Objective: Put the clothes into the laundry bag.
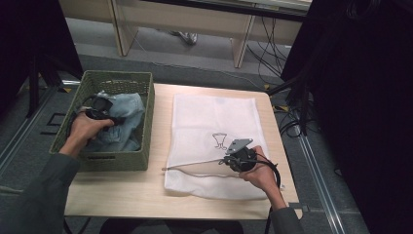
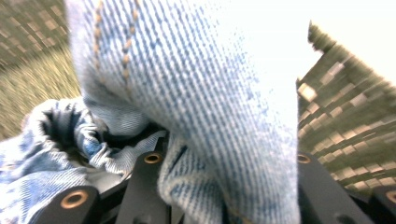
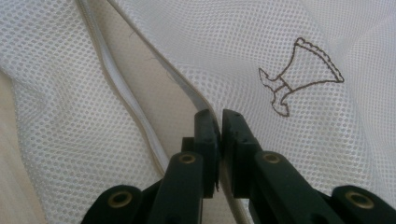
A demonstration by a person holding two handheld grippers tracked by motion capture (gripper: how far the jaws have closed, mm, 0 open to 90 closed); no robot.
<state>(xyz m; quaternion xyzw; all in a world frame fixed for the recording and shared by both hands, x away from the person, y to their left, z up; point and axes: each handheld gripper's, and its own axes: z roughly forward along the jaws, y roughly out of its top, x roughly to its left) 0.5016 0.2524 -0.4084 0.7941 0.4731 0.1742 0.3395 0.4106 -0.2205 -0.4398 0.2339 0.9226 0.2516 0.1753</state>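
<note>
A light blue denim garment (image 1: 124,122) lies bunched in a green woven basket (image 1: 117,76) at the table's left. My left gripper (image 1: 116,119) reaches into the basket. In the left gripper view a thick fold of the denim (image 2: 187,93) fills the gap of my left gripper (image 2: 229,186), and both jaws press on it. A white mesh laundry bag (image 1: 209,114) lies flat on the table. My right gripper (image 1: 225,161) is shut on the zipper edge of its opening and holds that edge slightly raised. The right gripper view shows my right gripper (image 3: 218,122) pinching the mesh bag (image 3: 327,140).
The basket's wall (image 2: 345,116) stands close behind the denim. A small brown printed figure (image 3: 299,77) marks the bag. Bare wooden tabletop (image 1: 122,192) lies in front of the basket. Cables (image 1: 292,122) trail over the floor past the table's right edge.
</note>
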